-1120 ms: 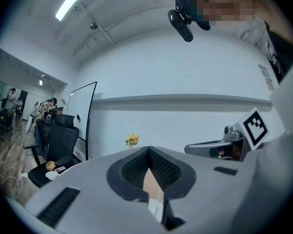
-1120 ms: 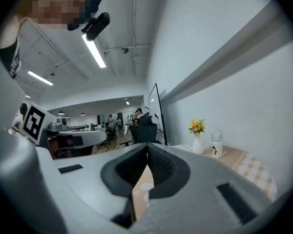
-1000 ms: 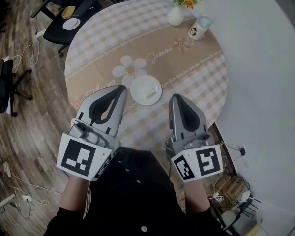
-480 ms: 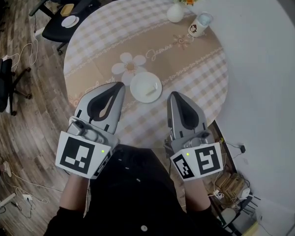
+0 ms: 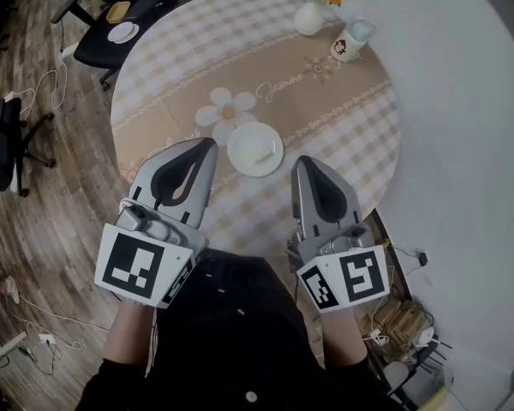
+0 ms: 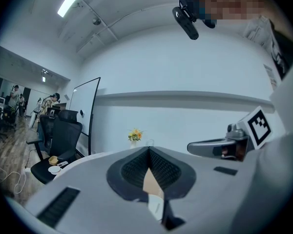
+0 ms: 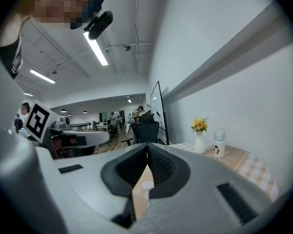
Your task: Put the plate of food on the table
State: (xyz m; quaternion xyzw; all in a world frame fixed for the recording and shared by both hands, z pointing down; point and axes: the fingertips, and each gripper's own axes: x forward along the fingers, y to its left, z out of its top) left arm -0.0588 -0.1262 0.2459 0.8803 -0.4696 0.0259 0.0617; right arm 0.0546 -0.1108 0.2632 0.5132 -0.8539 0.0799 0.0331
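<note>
1. White plate of food [image 5: 255, 149] sits on the checked table [image 5: 343, 135], near its front edge, between both grippers.
2. Jaws pressed together on left gripper [image 5: 207, 145] and right gripper [image 5: 304, 163], holding nothing.
3. Risk: a careless nudge from either tip could slide it toward the edge.

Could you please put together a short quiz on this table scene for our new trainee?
1. True or false: the white plate lies on the round table, between the tips of the left tongs and the right tongs.
2. What stands next to the flower vase at the far edge? A) a cartoon-print cup B) a kettle C) a laptop
3. Fill in: both tongs are ____ and hold nothing.
Key: 1 true; 2 A; 3 shut.
</note>
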